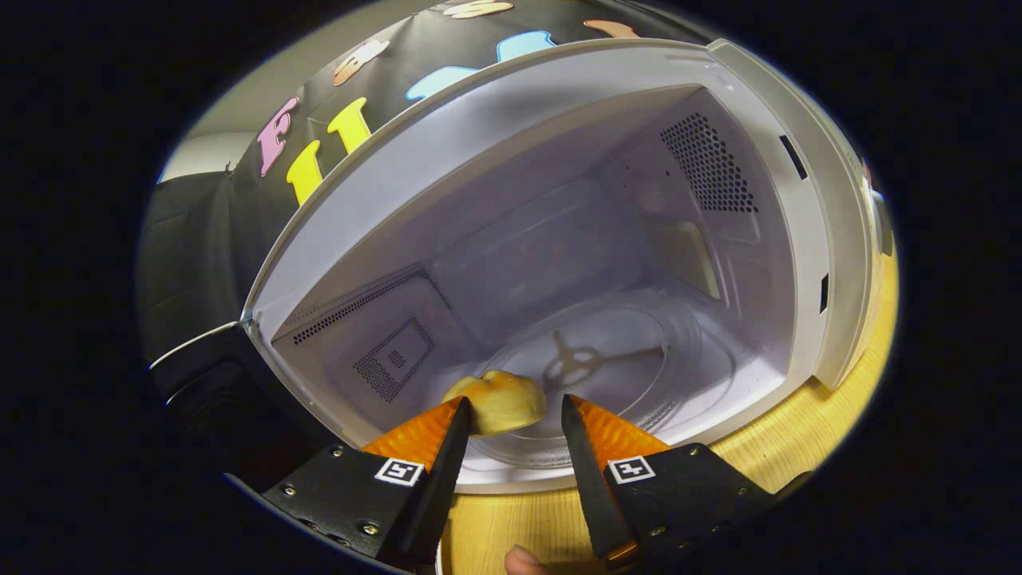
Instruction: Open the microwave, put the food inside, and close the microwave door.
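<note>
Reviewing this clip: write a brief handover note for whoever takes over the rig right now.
Gripper: fingers open, at the microwave's mouth; the food lies between their tips, seemingly already released.
Microwave: door open, standing on the wooden table. Food rests on the near edge of the glass turntable inside.
Done: door opened, food in.
Left: draw the fingers out, close the door.
</note>
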### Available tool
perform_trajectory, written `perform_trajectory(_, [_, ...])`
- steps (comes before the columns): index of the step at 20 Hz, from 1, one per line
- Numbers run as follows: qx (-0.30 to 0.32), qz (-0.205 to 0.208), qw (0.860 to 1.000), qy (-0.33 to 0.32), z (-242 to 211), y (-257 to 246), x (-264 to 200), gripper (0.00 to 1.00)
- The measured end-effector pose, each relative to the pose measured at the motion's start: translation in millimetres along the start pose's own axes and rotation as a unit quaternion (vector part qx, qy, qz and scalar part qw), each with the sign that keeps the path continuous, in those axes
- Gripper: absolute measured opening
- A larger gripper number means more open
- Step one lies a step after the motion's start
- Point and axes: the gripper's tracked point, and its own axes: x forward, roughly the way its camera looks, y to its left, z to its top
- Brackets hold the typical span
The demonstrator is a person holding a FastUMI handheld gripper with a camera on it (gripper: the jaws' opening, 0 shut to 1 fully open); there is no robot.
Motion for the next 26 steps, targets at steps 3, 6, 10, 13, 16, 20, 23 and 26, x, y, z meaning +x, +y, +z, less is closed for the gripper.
perform_trajectory(3, [-0.021, -0.029, 0.999, 0.001, -2.5, -23.0, -6.2, 0.69])
perform_trajectory(6, [-0.024, -0.031, 0.999, -0.002, 0.4, -25.9, -9.3, 0.62])
perform_trajectory(10, [-0.015, -0.015, 1.0, 0.004, 3.9, -17.3, -20.8, 0.65])
perform_trajectory(13, [-0.023, -0.002, 1.0, -0.001, 9.9, -7.5, -37.6, 0.65])
perform_trajectory(16, [-0.043, 0.043, 0.998, 0.005, 15.9, 18.5, -78.9, 0.7])
perform_trajectory(20, [-0.112, 0.127, 0.985, -0.015, 34.0, 60.1, -163.5, 0.71])
perform_trajectory(23, [-0.142, 0.172, 0.974, -0.034, 45.2, 88.3, -231.1, 0.8])
perform_trajectory(26, [-0.181, 0.219, 0.957, -0.056, 50.8, 123.1, -295.0, 0.94])
